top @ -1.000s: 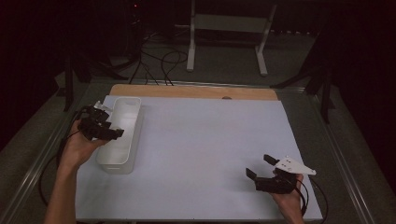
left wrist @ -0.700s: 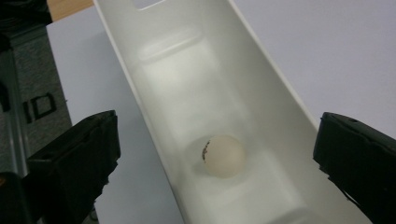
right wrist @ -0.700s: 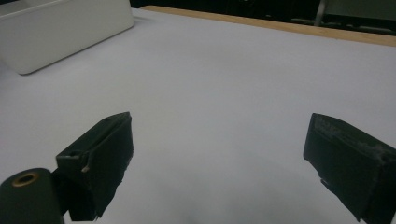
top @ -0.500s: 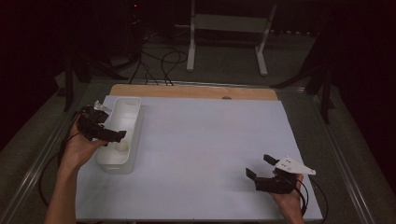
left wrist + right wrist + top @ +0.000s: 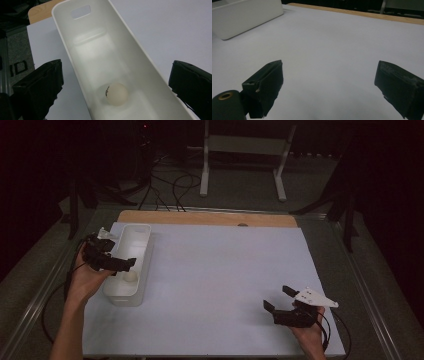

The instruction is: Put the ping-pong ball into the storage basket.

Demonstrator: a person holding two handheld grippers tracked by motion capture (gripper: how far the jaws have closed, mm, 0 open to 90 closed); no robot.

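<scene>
A long white tray (image 5: 142,240) lies at the left of the white table sheet, and a small white ball (image 5: 130,276) rests on its floor near the near end. My left gripper (image 5: 119,262) hovers over the tray's left rim, open and holding nothing. In the left gripper view the ball (image 5: 116,93), marked with small dark print, lies inside the tray (image 5: 140,45) between and beyond the spread jaws of the left gripper (image 5: 116,72). My right gripper (image 5: 277,298) sits low at the front right, open and empty. The right gripper (image 5: 329,72) faces bare sheet.
The tray (image 5: 244,17) stands far off at the upper left of the right gripper view. A wooden board edge (image 5: 210,217) runs along the back of the sheet. Cables (image 5: 50,305) trail off the left side. A white stand (image 5: 245,150) is on the floor behind.
My left gripper has shifted slightly toward the near end of the tray. The right gripper has stayed where it was.
</scene>
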